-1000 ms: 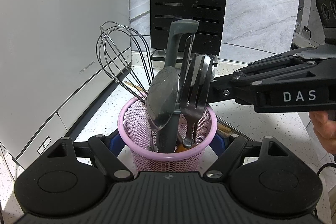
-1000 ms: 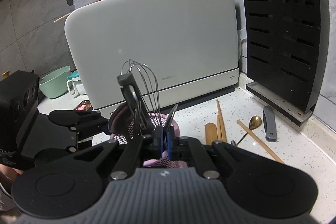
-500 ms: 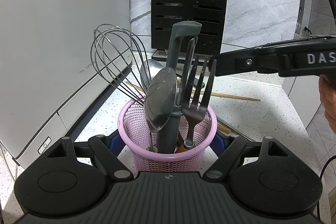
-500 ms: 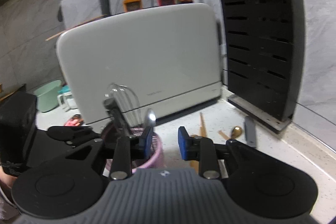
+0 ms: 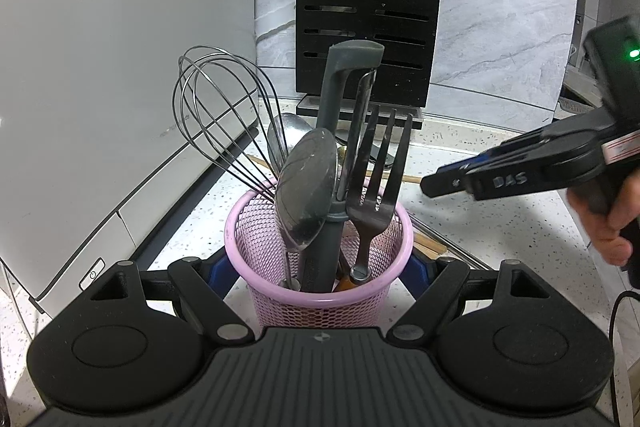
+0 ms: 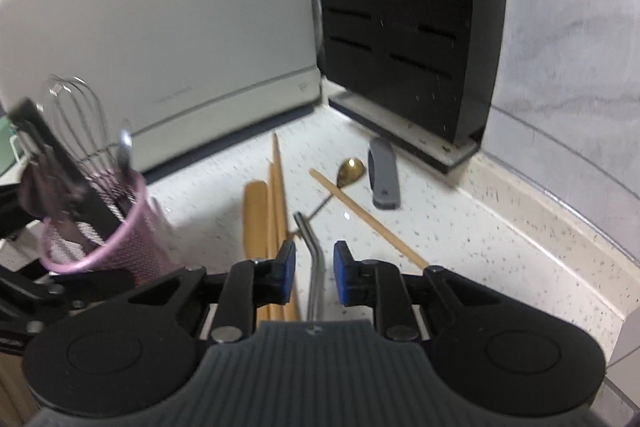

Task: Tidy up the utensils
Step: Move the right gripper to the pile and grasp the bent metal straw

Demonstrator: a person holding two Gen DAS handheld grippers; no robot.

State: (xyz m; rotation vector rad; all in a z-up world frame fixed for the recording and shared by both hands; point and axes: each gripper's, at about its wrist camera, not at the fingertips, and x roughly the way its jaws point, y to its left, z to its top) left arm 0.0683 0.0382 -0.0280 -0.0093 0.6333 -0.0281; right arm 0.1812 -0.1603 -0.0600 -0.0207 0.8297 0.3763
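White appliance [image 5: 100, 87], upright, rear left on speckled worktop [image 6: 480, 227]. Black slotted knife block [image 5: 368, 11], upright, beside it against grey marble wall [image 5: 500, 7]. Green basin [image 6: 5, 151], partly seen at far left.

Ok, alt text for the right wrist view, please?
The right gripper, jaws closing, hangs over a bent metal straw lying on the speckled counter between its blue pads, which do not touch it. Wooden chopsticks and a gold spoon lie beyond; a pink basket of utensils stands left.
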